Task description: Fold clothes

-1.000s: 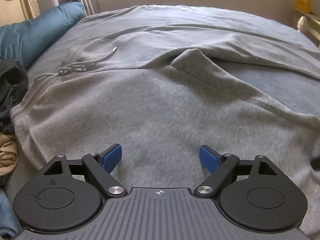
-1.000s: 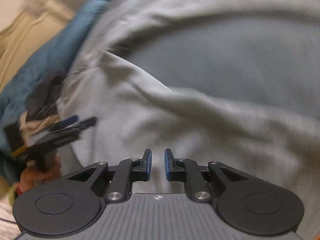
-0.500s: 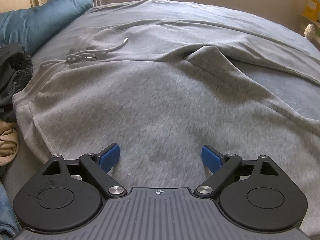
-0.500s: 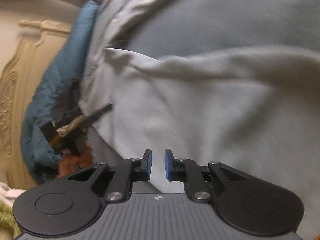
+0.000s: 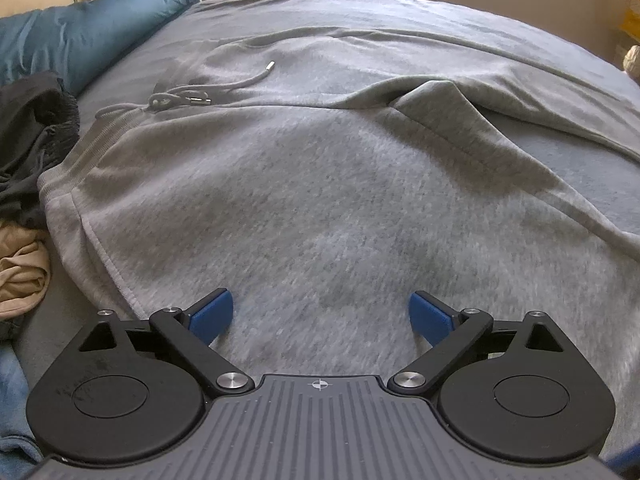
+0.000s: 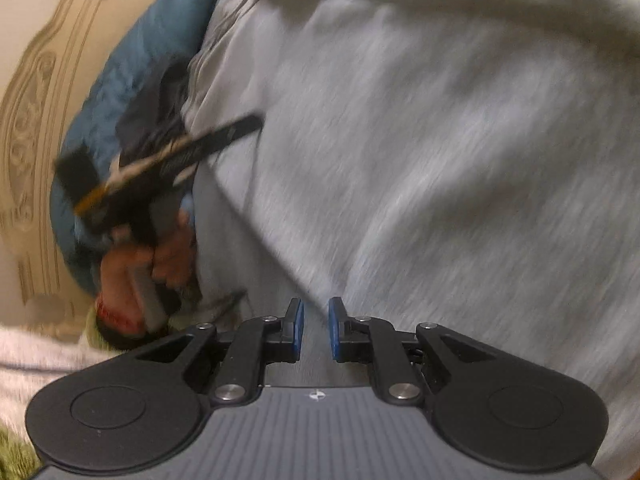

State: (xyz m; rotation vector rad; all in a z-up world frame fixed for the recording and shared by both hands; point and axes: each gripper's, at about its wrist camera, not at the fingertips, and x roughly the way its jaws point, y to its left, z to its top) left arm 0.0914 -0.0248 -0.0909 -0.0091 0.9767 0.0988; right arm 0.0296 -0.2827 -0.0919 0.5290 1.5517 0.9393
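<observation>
I have the grey sweatpants (image 5: 304, 200) spread flat across the bed (image 5: 580, 92), waistband toward the left edge beside the blue pillow (image 5: 92, 28), the drawstring (image 5: 192, 94) lying loose on top and one leg running off toward the right edge. My left gripper (image 5: 320, 314) hovers low over the near part of the fabric, its jaws opening and already wide, with nothing pinched between the blue pads (image 5: 210, 314); the cloth simply lies beneath them. My right gripper (image 6: 316, 330) hangs over the near hem with its jaws nearly together, a narrow gap showing and no cloth in it; this view is blurred, so I can't say exactly where the hem sits under the tips. In that view I can also see my left hand (image 6: 168, 252) on its handle near the pillow. I judge this to be the setup for a fold: pants laid out, neither edge taken. Next, I reckon, each gripper needs to come down on an edge, close on one layer of fabric, then lift together so the fold lands even without dragging the drawstring.
</observation>
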